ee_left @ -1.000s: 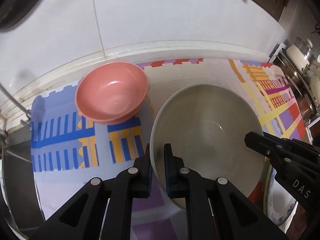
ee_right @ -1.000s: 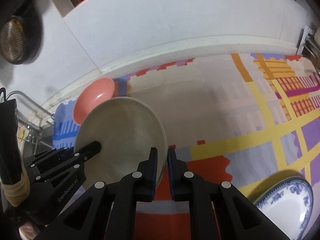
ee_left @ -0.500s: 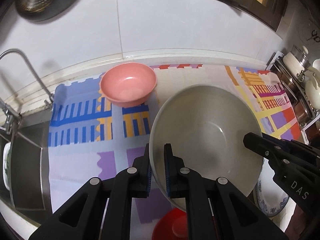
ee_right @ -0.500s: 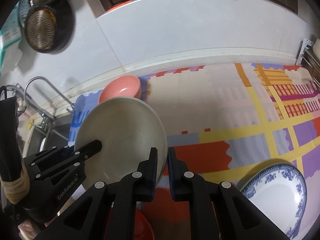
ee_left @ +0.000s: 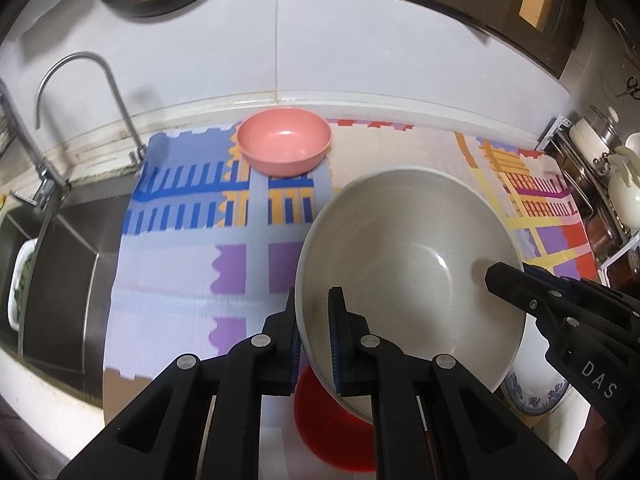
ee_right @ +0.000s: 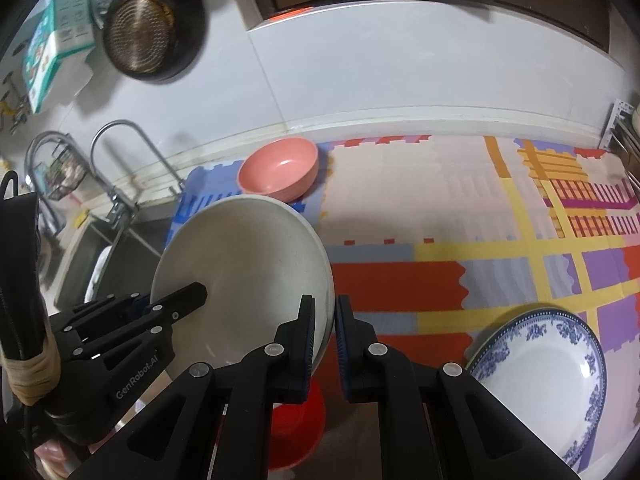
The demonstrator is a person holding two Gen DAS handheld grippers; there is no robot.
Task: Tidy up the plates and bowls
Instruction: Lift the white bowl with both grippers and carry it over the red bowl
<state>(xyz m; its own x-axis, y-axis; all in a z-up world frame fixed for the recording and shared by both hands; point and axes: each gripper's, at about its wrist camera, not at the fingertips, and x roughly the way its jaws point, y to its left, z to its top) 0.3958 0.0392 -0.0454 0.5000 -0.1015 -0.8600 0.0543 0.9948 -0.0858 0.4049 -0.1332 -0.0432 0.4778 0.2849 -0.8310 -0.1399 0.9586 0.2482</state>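
Observation:
A large cream bowl (ee_left: 408,264) hangs in the air above the mat, held by both grippers. My left gripper (ee_left: 314,336) is shut on its left rim; my right gripper (ee_right: 323,334) is shut on its right rim, the bowl (ee_right: 244,276) filling the left of that view. A pink bowl (ee_left: 284,146) sits on the mat near the back wall, also in the right wrist view (ee_right: 280,170). A red bowl (ee_left: 328,428) lies below the cream bowl, partly hidden. A blue-and-white plate (ee_right: 544,376) rests at the front right.
A colourful patterned mat (ee_right: 460,248) covers the counter. A steel sink (ee_left: 60,280) with a tap (ee_left: 88,92) lies to the left. A rack with pots (ee_left: 612,184) stands at the right edge. Pans hang on the wall (ee_right: 148,32).
Both grippers have lifted the cream bowl higher and back from the wall. The pink bowl looks farther away, and the red bowl and the plate have come into view beneath.

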